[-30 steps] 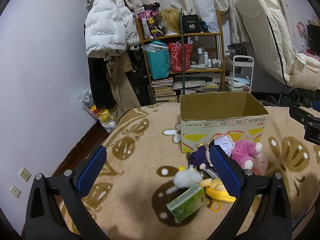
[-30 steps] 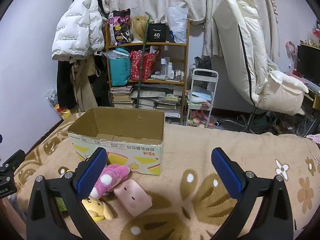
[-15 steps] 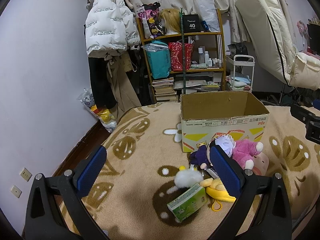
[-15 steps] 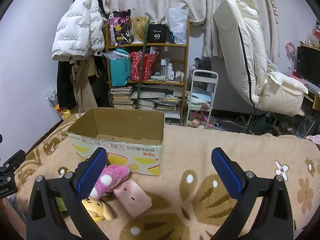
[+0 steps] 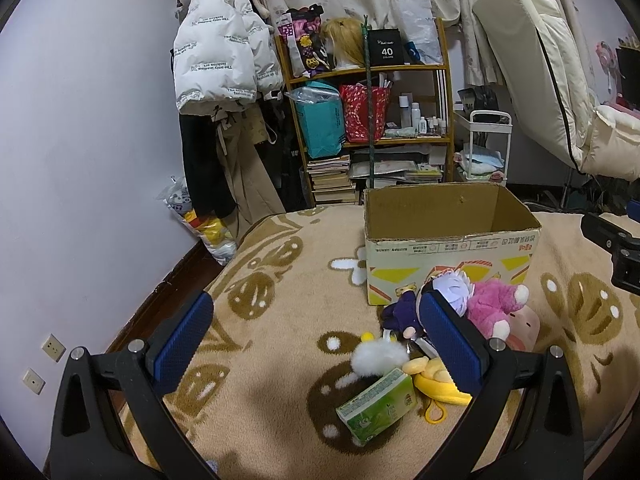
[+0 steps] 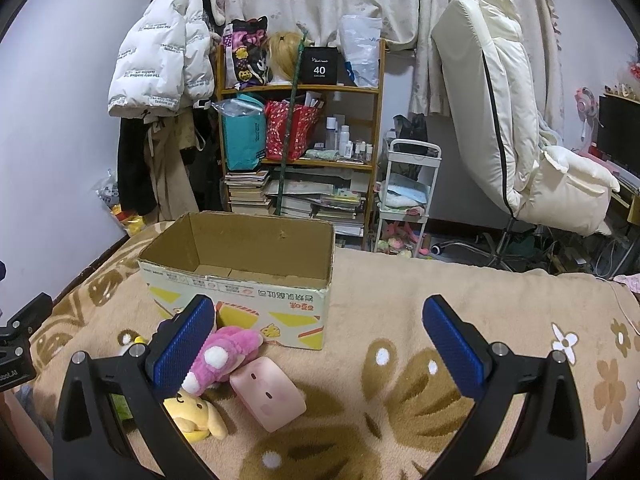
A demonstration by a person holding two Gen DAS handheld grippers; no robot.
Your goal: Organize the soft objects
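Note:
An open cardboard box (image 5: 452, 240) stands on the patterned blanket; it also shows in the right wrist view (image 6: 240, 280). In front of it lie a pink plush (image 5: 494, 308) (image 6: 226, 354), a purple-haired doll (image 5: 404, 310), a pink block pillow (image 6: 268, 394), a yellow plush (image 5: 434, 380) (image 6: 196, 414), a white fluffy ball (image 5: 376, 354) and a green tissue pack (image 5: 378, 404). My left gripper (image 5: 316, 342) is open and empty, above the blanket left of the toys. My right gripper (image 6: 320, 342) is open and empty, above the blanket right of the toys.
A cluttered shelf (image 6: 304, 152) with books and bags stands behind the bed. A white jacket (image 5: 218, 52) hangs at the left wall. A cream recliner chair (image 6: 516, 128) and a small white cart (image 6: 408, 184) stand at the right.

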